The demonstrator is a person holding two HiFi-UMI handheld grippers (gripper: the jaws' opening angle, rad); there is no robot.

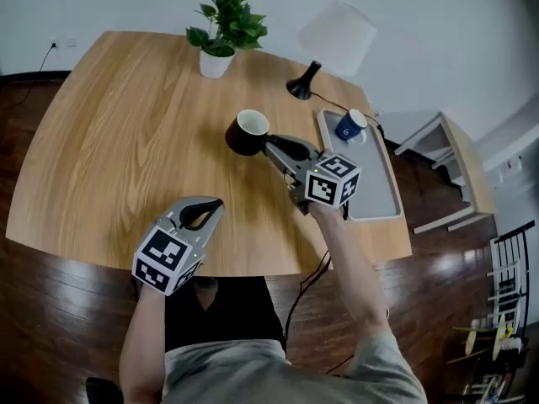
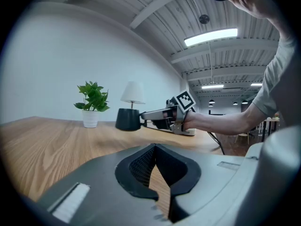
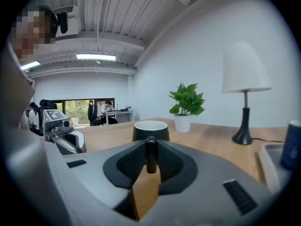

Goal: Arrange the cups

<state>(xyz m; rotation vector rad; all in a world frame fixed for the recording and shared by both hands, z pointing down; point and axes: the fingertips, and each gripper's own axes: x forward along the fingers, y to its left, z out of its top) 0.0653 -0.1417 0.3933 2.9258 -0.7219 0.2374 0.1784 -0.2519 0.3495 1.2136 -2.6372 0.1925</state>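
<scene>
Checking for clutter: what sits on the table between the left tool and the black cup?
Nothing: the head view shows bare table from the left tool to the black cup; the left gripper view agrees.

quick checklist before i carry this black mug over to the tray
1. Right gripper fingers shut on the handle of the round black mug with white inside: ok.
2. Mug upright: ok.
3. Mug lifted clear of the wooden table: cannot tell.
4. Bare room on the flat grey rectangular tray beside the blue cup: ok.
5. Left gripper empty, at the table's near edge, out of the path: ok.
</scene>
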